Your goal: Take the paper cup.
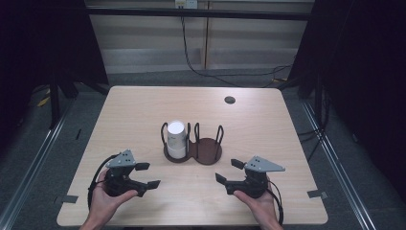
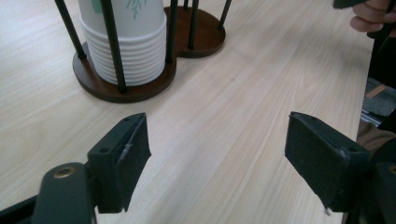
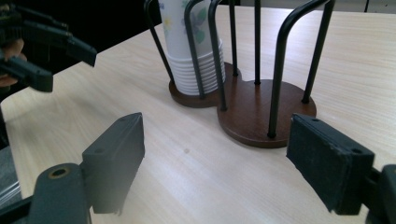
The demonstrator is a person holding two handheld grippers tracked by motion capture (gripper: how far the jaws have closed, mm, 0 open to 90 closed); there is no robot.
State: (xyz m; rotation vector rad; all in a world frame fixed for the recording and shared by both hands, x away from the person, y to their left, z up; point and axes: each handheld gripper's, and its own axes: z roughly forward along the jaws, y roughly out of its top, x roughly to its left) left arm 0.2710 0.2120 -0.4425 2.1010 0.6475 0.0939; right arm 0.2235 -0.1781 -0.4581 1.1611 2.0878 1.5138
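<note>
A stack of white paper cups stands upside down in the left ring of a dark wooden two-ring cup holder with black wire posts. The holder's right ring has no cups in it. My left gripper is open, held near the table's front left and aimed toward the holder. Held at the front right, my right gripper is also open. Nothing is between either pair of jaws.
The light wooden table has a small dark round grommet near its far right. Cables hang down the wall behind. Floor rails run on both sides of the table.
</note>
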